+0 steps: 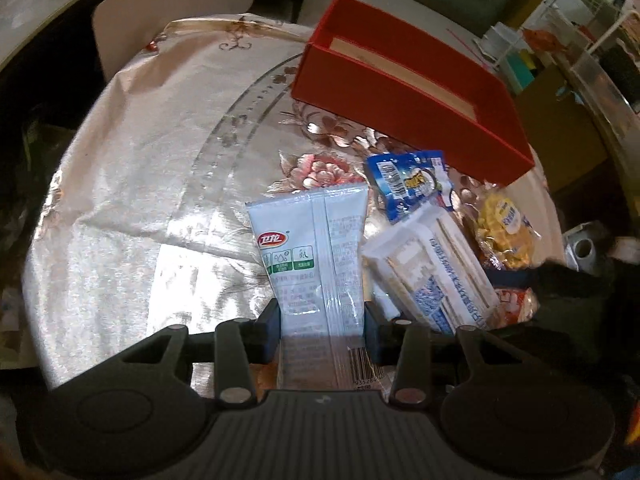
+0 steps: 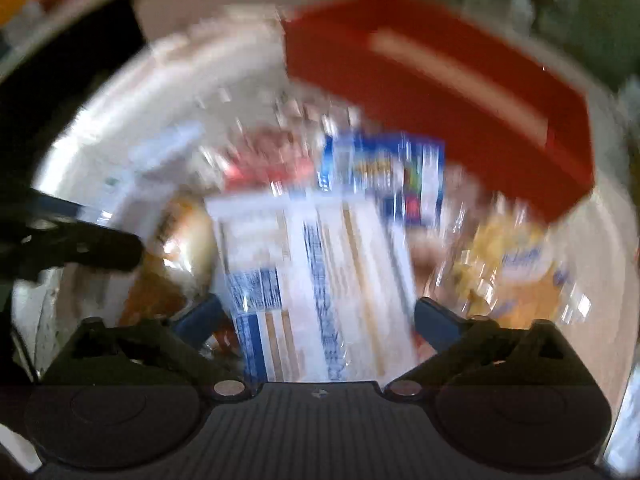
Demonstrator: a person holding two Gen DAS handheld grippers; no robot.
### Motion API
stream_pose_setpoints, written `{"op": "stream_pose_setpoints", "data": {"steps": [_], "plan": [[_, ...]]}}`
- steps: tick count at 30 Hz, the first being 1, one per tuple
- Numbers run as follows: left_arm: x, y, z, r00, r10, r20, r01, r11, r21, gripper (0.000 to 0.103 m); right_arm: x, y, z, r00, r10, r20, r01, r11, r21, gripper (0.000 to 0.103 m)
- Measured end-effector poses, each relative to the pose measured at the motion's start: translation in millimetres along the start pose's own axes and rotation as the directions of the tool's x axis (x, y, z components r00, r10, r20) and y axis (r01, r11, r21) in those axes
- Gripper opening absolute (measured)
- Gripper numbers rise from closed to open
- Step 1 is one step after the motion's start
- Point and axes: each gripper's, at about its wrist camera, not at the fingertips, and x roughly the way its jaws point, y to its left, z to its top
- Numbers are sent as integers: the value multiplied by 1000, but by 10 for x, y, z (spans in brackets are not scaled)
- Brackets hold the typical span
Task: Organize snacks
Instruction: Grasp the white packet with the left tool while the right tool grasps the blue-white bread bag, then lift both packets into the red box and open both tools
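Crinkly film: white snack pouch (image 1: 316, 248), light, slippery, clamped near its lower end by left gripper (image 1: 322, 330).
Right gripper (image 2: 316, 320): jaws spread wide around wafer pack (image 2: 316, 272), stiff, brittle; grip mid-length.

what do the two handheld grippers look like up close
Both look alike: the left gripper and right gripper each have a dark grey ribbed body, black angular finger arms with triangular cutouts, round silver pivot pins, two circular side housings and blue fingertip pads. No cables or sleeves show.
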Motion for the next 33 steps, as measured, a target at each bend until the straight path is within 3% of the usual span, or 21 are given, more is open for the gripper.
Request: {"op": "stream_pose_setpoints", "data": {"steps": [1,9,11,17,24,28,33], "plan": [[-7,3,-5,1000,5,3,-5,1000,3,35,103,-35,-7,999,-3,-54,5,999,37,103],[-15,-7,-24,1000,3,-3,-3,1000,17,35,144,-152,-58,998,54,-37,-49,993,107,103],[-23,5,-27,1000,1,0,-1,1000,14,35,73,-169,-35,999,43,-27,-40,992,117,89],[-48,-4,-15,1000,-13,6,12,1000,17,35,-195,-203,-140,999,32,13,-34,990,139,84],[-166,-167,126,996,-59,60,57,998,39,35,-641,-391,-142,987,34,157,-65,979,195,84],[-284,-339,328,988,-65,139,56,996,67,35,-796,-557,-58,973,44,227,-99,966,239,84],[-219,-500,645,982,-76,174,65,996,64,35,-846,-744,119,960,20,279,-101,955,278,84]]}}
